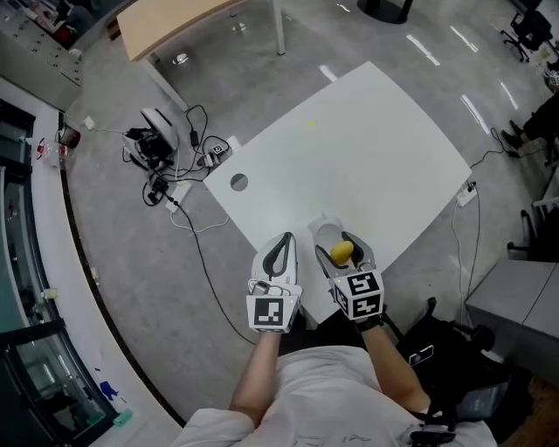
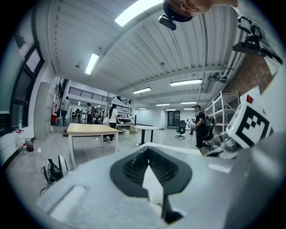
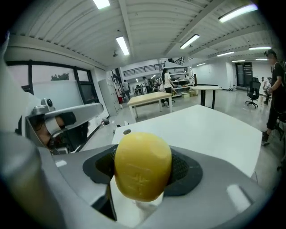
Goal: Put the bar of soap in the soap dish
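Note:
A yellow bar of soap (image 1: pixel 341 252) is held between the jaws of my right gripper (image 1: pixel 346 248), which is shut on it near the front edge of the white table (image 1: pixel 367 148). In the right gripper view the soap (image 3: pixel 142 166) fills the space between the dark pads. A white soap dish (image 1: pixel 323 231) lies on the table right beside and partly under the soap. My left gripper (image 1: pixel 283 246) hovers just left of it, jaws shut with nothing in them. In the left gripper view only its own closed gripper (image 2: pixel 152 179) and the room show.
The table has a round cable hole (image 1: pixel 238 182) near its left corner. On the floor to the left lie tangled cables and a power strip (image 1: pixel 162 166). A wooden table (image 1: pixel 175 22) stands beyond. Dark bags and a chair base (image 1: pixel 454 358) sit at lower right.

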{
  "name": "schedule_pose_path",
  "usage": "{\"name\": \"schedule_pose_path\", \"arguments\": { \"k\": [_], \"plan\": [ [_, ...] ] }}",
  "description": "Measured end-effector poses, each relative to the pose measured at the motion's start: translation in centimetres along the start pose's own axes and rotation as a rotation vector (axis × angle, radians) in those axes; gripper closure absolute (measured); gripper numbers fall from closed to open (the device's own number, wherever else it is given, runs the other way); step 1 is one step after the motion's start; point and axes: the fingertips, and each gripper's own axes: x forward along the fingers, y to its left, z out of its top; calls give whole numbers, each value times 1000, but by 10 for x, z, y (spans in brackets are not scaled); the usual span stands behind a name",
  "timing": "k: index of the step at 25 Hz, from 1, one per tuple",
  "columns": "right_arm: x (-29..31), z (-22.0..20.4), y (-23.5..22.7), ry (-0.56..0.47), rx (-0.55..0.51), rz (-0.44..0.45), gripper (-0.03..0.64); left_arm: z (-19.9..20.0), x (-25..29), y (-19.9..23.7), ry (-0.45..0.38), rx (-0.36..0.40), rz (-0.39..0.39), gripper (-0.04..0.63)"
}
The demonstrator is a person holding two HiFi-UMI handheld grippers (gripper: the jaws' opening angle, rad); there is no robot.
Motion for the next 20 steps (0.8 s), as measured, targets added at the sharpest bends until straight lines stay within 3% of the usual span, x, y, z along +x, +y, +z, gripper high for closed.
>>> {"name": "schedule_pose_path", "arguments": {
  "k": [10,20],
  "plan": [
    [38,-45,-14,150,-35,-25,325,-32,-7,4,112,-36,62,594],
    [61,-41,-17,166,-108,-36,325,-41,5,0,133,-36,57,594]
  ]
}}
